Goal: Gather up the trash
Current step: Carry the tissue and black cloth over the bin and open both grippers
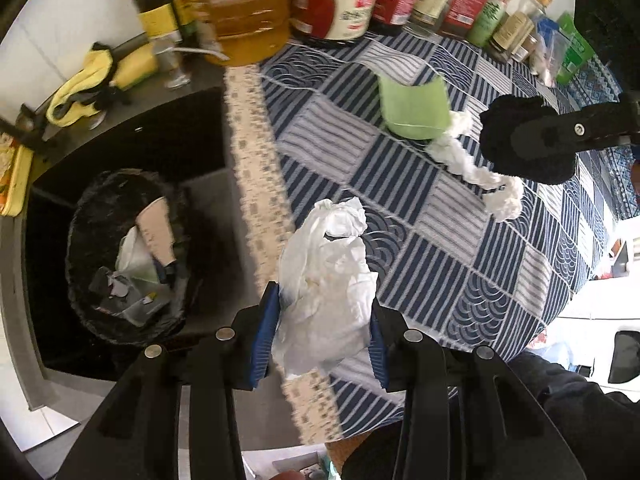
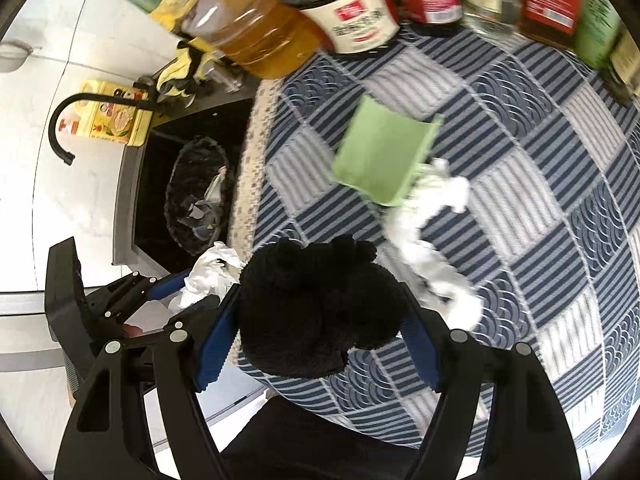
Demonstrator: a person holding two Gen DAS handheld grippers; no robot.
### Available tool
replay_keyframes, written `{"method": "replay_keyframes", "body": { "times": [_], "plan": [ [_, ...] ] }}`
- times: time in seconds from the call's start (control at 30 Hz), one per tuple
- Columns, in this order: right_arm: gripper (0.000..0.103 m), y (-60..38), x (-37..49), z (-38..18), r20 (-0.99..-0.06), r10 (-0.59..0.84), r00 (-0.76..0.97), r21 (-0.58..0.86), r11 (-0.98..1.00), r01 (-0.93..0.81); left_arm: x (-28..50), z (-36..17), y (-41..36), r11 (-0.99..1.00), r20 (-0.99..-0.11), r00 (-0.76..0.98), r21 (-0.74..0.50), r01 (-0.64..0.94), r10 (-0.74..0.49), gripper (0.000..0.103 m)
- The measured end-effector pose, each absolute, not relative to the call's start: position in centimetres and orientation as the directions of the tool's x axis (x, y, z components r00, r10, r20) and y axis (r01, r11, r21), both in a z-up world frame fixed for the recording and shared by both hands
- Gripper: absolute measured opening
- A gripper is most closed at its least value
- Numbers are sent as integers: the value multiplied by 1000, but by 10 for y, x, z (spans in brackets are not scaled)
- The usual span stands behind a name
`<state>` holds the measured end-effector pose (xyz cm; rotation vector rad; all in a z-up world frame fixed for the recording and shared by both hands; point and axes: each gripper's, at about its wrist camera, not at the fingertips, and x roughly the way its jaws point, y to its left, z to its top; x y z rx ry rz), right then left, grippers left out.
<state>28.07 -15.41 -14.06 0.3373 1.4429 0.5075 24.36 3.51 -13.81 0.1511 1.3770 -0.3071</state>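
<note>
Both claws are clamped on something. Left gripper (image 1: 322, 334) has its blue pads (image 1: 264, 332) pressed into the sides of a crumpled white tissue (image 1: 328, 280), which it holds above the left edge of the counter, at the pale border of the cloth. Right gripper (image 2: 316, 320) has its jaws standing wide around a fuzzy black bundle (image 2: 316, 304), a soft dark lump with small bobbles on top, its pads tight against both sides; it hangs over the near edge of the counter.

Largest in sight is the counter itself, covered by a blue-and-white patchwork cloth (image 1: 420, 200) of stripes and wave patterns. Beyond its left edge sits a dark sink (image 1: 132, 148) with a black curved tap (image 2: 68, 120) at its far side. Inside the sink stands a black-lined bin (image 1: 100, 200), which already holds a paper cup (image 1: 156, 232) and scraps of paper and wrapper.

Along the far edge of the counter runs a row of bottles and jars (image 1: 420, 0), with a big jug of amber oil (image 1: 248, 20) at the far left corner.

Toward the middle of the cloth lies a flat green cloth (image 2: 380, 152). Touching its near right corner, a twisted white tissue strip (image 2: 432, 240) trails toward the near edge.

At the far rim of the sink a yellow rag (image 1: 84, 84) is bunched up.
</note>
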Motion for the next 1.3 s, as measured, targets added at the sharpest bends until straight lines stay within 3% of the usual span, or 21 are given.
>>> {"method": "replay_keyframes", "body": {
  "times": [0.83, 1.3],
  "plan": [
    [74, 72, 318, -135, -824, 566, -18, 556, 802, -220, 250, -124, 251, 990, -972, 215, -67, 127, -94, 38],
    [75, 159, 359, -150, -828, 555, -73, 559, 811, -173, 286, -132, 307, 984, -965, 214, -130, 121, -153, 43]
  ]
}}
